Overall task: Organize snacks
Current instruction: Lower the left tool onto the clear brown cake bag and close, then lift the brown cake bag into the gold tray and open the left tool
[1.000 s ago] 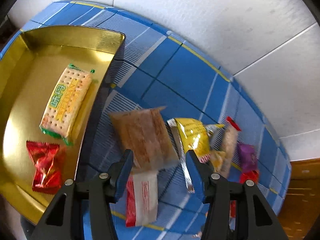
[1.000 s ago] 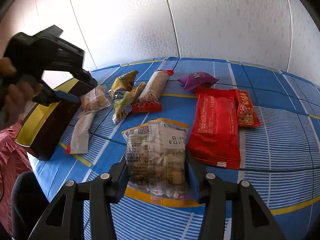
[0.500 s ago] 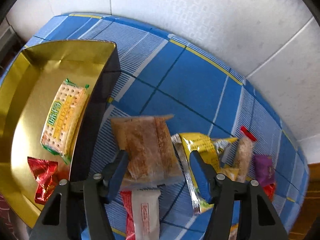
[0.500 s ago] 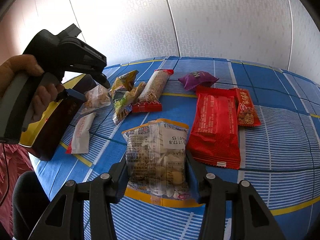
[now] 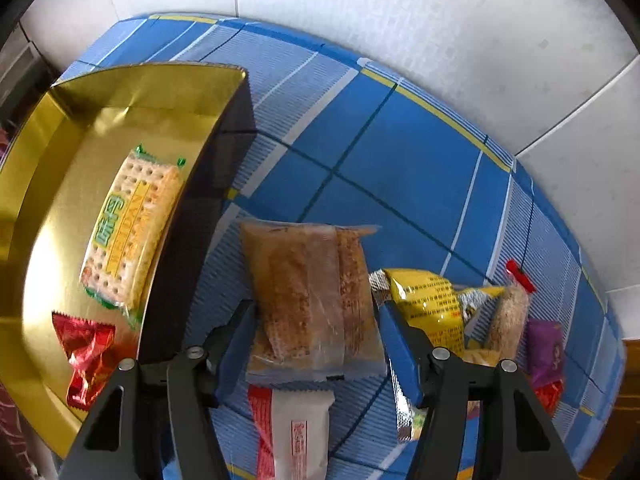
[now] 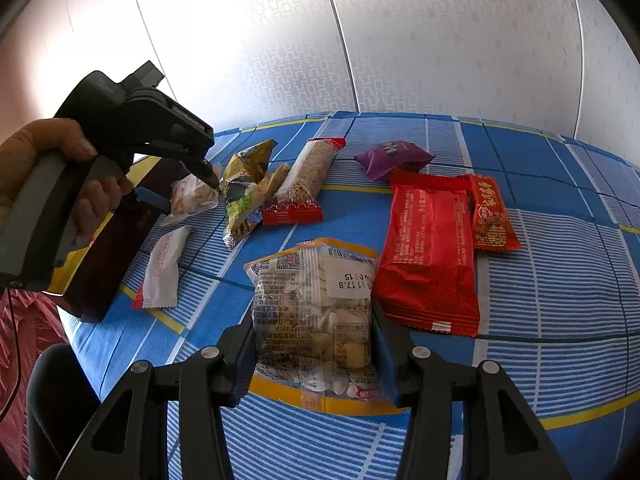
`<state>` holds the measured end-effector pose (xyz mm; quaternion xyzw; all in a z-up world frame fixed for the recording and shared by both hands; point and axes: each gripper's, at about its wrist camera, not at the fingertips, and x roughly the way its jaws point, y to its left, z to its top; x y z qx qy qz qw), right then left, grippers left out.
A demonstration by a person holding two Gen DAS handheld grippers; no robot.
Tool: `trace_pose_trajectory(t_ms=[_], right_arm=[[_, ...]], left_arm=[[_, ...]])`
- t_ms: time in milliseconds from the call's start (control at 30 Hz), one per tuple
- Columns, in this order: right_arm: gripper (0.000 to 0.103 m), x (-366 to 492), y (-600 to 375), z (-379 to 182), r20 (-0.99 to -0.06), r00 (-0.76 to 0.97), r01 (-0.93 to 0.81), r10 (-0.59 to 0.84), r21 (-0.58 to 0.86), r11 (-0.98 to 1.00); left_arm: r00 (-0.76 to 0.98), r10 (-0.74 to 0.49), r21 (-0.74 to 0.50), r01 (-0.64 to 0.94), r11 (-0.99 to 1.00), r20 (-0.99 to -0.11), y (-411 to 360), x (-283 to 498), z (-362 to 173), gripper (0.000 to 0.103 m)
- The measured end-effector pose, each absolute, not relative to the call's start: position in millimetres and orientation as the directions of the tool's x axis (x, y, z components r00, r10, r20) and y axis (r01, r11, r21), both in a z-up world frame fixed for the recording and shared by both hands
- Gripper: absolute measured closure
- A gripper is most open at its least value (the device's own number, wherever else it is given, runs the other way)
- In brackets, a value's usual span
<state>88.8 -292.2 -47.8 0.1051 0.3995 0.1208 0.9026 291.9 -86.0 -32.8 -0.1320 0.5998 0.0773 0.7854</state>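
Note:
My left gripper (image 5: pixel 316 320) is open, its fingers on either side of a clear packet of brown biscuits (image 5: pixel 312 296) lying on the blue checked cloth beside the gold tray (image 5: pixel 160 88). The tray holds a cracker pack (image 5: pixel 128 228) and a red foil sweet (image 5: pixel 86 352). My right gripper (image 6: pixel 314 344) is open around a clear bag of white candies (image 6: pixel 316 312) on the cloth. The left gripper (image 6: pixel 192 184) also shows in the right wrist view, over the brown packet (image 6: pixel 192 198).
On the cloth lie a white and red wrapper (image 6: pixel 164 268), a yellow-green bag (image 6: pixel 246 184), a grain bar (image 6: pixel 306 180), a purple sweet (image 6: pixel 392 156), a large red pack (image 6: pixel 428 252) and a small red packet (image 6: pixel 492 216). White wall panels stand behind the table.
My left gripper has moved forward and down so that its fingers now flank the brown biscuit packet. My right gripper has stayed still over the candy bag.

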Motion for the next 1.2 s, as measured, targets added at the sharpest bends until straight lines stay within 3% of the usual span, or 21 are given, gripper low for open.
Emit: trace_pose_trajectory(t_ms=[267,667,933,1200], right_arm=[[0.052,88,-291,-49,-0.691,0.658,-0.145,0.300,0.275,0.950],[0.052,87,-290,-50,-0.684,0.668,-0.143,0.292,0.267,0.953],[0.052,86,-289,-50,-0.682,0.674,-0.133,0.283,0.264,0.955],[0.052,86,-286,-50,-0.681,0.679,-0.129,0.274,0.257,0.958]], left_arm=[[0.364,-0.022,-0.096,-0.187,0.978,-0.931,-89,285,-30,0.048],[0.537,-0.254,-0.176,0.193,0.965,-0.804,-101,176,37,0.048],[0.463,-0.342,-0.117,0.449,0.886,-0.818,-119,86,8,0.048],[0.407,-0.294,-0.098,0.439,0.893,-0.865,-118,69,-36,0.047]])
